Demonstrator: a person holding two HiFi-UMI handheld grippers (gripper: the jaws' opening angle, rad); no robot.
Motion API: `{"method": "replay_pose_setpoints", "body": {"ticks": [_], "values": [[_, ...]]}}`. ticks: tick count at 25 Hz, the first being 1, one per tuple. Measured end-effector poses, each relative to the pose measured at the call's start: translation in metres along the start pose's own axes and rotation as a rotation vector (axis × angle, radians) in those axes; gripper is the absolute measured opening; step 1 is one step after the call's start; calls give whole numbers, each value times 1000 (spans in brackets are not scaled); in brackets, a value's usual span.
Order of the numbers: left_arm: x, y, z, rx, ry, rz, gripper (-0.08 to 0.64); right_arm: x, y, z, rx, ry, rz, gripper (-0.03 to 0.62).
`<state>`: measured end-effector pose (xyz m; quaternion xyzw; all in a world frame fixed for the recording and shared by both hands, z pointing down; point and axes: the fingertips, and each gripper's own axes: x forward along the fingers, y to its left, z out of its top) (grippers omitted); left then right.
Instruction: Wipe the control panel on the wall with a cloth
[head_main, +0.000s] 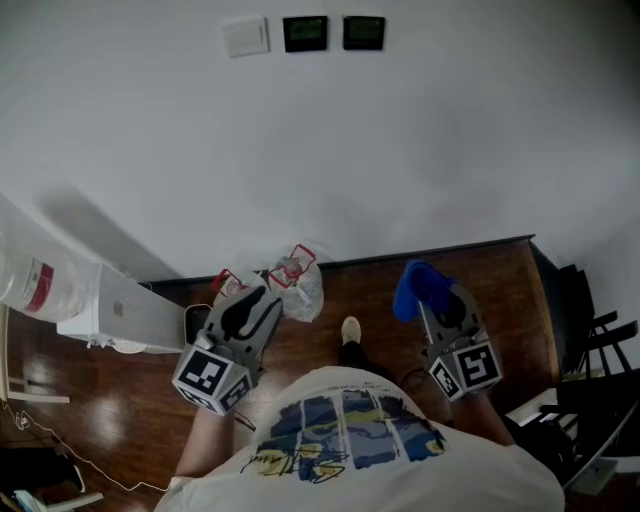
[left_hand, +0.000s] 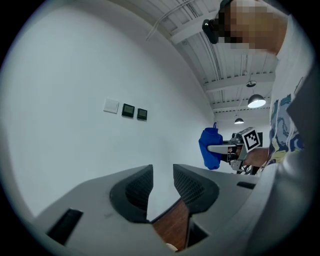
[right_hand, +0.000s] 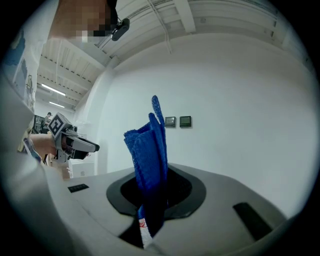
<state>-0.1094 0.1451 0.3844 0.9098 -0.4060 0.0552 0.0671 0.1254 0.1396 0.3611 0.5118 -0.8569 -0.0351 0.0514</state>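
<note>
My cloth (right_hand: 150, 150) was bright blue, its tag (right_hand: 143, 227) white with red print. My left gripper (left_hand: 161, 186) and right gripper (right_hand: 154, 195) were grey with black pads (left_hand: 137, 187), and their cubes (head_main: 210, 375) bore black-and-white squares. The wall (head_main: 420, 150) was white, the control panels (head_main: 305, 33) were black, and the floor (head_main: 500, 280) was reddish-brown wood.

- Cloth (right_hand: 150, 150): blue fabric, rough nubby pile, matt. Small white tag (right_hand: 145, 231) at the lower edge, red print.
- Wall (head_main: 400, 150): white, smooth, matt, looks painted.
- Panels (head_main: 305, 33): dark faces, slight sheen; material too small to tell.
- Floor (head_main: 370, 290): brown wood boards, glossy, faint reflections.
- Left gripper (left_hand: 162, 185): grey plastic shell, smooth, matt. Pads (left_hand: 139, 189) black, finely ribbed, rubber-like.
- Right gripper (right_hand: 155, 197): same grey matt plastic.
- Bag (head_main: 300, 288): thin translucent plastic, crinkled.
- Shirt (head_main: 350, 430): white cloth, matt, blue print.
</note>
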Motion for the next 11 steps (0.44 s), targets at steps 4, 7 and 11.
{"method": "replay_pose_setpoints", "body": {"ticks": [4, 7, 11], "values": [[-2, -3, 2, 23, -10, -8, 124, 3, 6, 0, 5, -3, 14, 77], [-4, -1, 0, 20, -11, -6, 124, 6, 9, 3, -6, -5, 22, 77], [-9, 1, -5, 14, 2, -3, 124, 11, 16, 2, -8, -2, 37, 77]]}}
